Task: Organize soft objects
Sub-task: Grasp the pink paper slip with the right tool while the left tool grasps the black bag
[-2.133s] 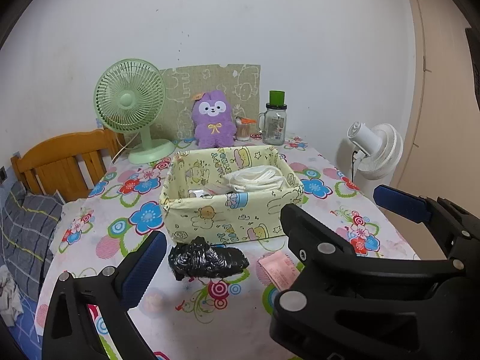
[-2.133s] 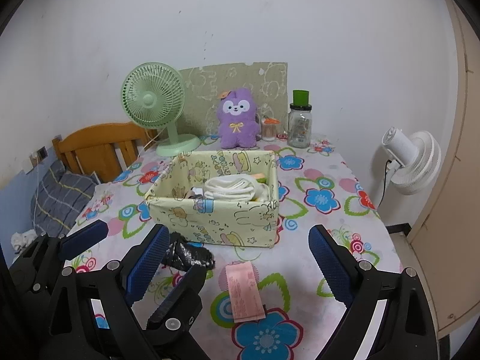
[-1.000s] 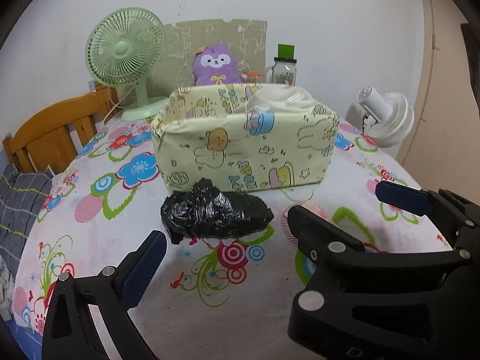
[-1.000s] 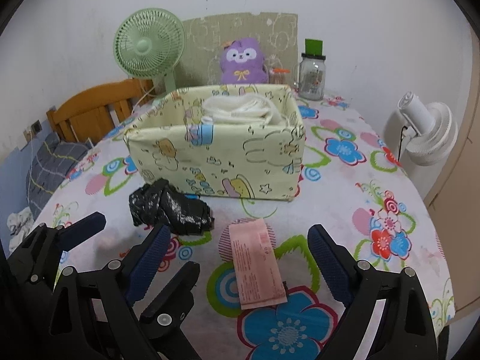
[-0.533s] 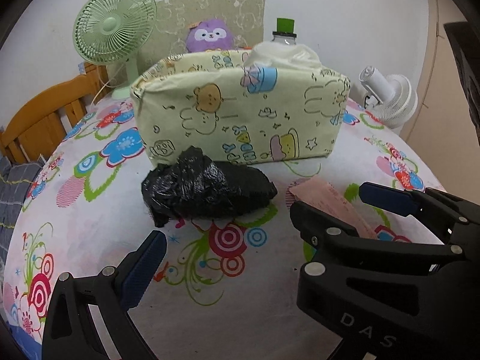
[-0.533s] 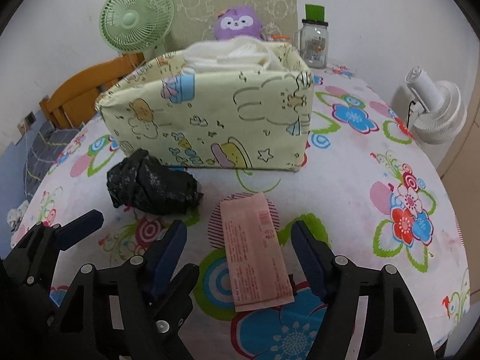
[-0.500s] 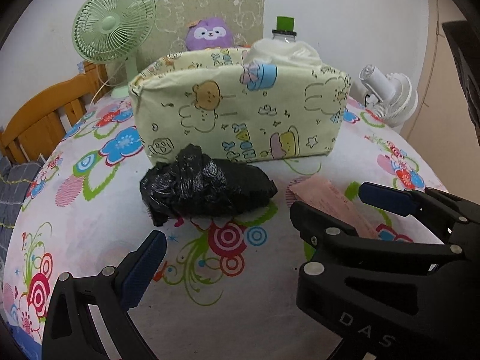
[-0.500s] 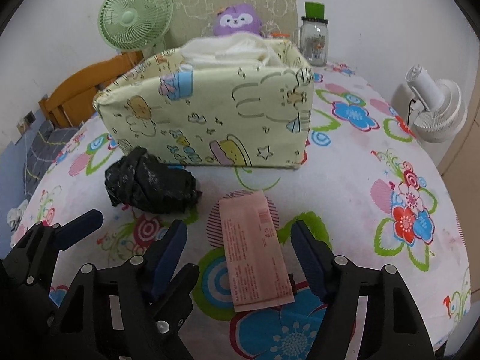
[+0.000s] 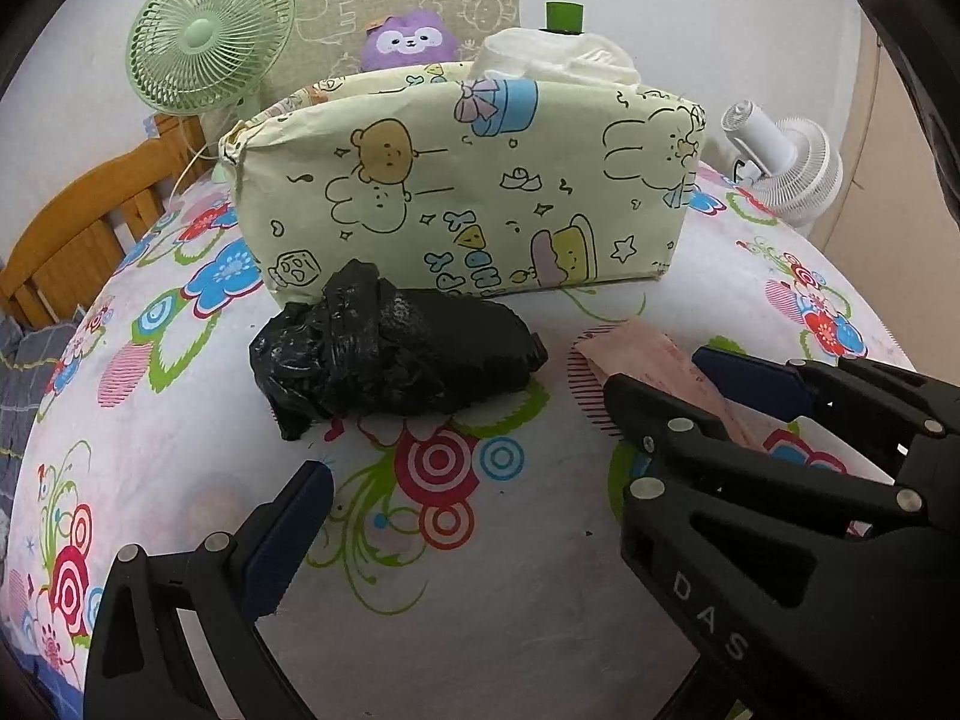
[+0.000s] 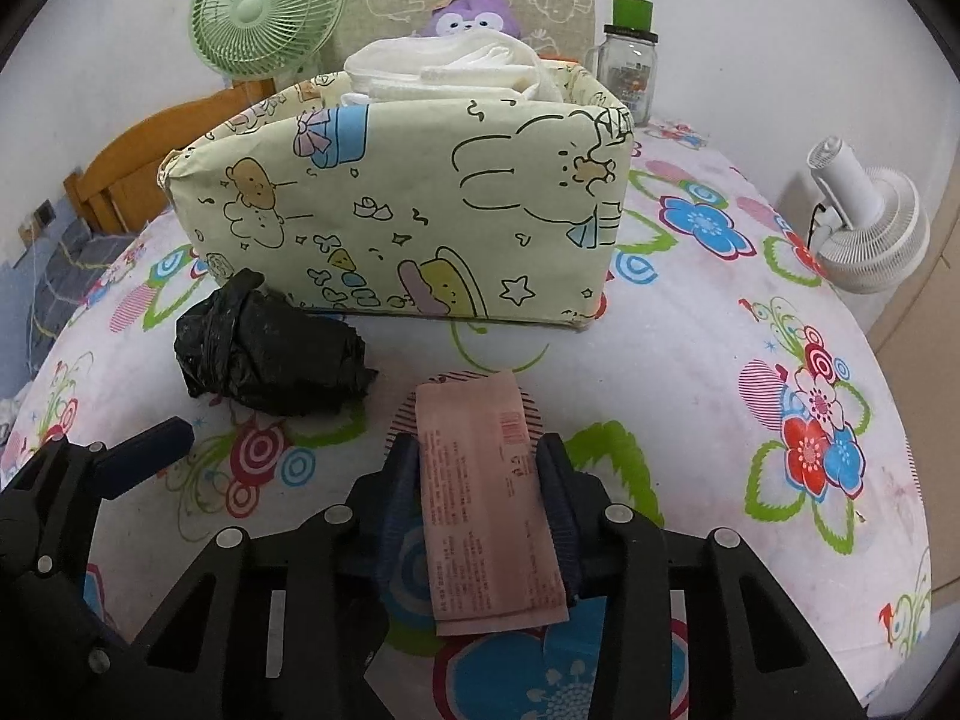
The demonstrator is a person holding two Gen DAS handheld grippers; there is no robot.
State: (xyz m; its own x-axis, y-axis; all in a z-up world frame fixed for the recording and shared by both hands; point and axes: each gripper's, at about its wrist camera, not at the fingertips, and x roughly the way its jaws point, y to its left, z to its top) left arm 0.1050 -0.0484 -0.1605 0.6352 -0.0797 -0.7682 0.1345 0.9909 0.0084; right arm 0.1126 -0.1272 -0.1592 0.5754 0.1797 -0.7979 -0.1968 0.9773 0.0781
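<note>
Pink and flat, the packet (image 10: 489, 492) lies on the flowered tablecloth (image 10: 720, 360) with the right gripper (image 10: 483, 483) closed narrowly around it, one finger (image 10: 399, 480) pressed to each long edge. Its far end points toward the yellow cartoon-printed box (image 10: 420, 204), which stands just beyond it and holds folded white cloth (image 10: 444, 75) piled above the rim. To the packet's left, near the box's front corner, sits a crumpled black plastic bag (image 10: 267, 351), apart from the packet.

From the left wrist view, the left gripper (image 9: 462, 510) hovers low over the cloth with its jaws wide and nothing between them; the black bag (image 9: 390, 345) lies ahead of the gap, touching or nearly touching the box's front wall (image 9: 468, 192). The right gripper (image 9: 810, 384) shows at the right edge over the pink packet (image 9: 648, 354).

Behind the box stand a green fan (image 10: 267, 6), a purple plush toy (image 10: 474, 12) and a glass jar with a green lid (image 10: 630, 69). A white fan (image 10: 864, 222) stands off the table's right side, and a wooden chair back (image 9: 78, 228) shows at the left.
</note>
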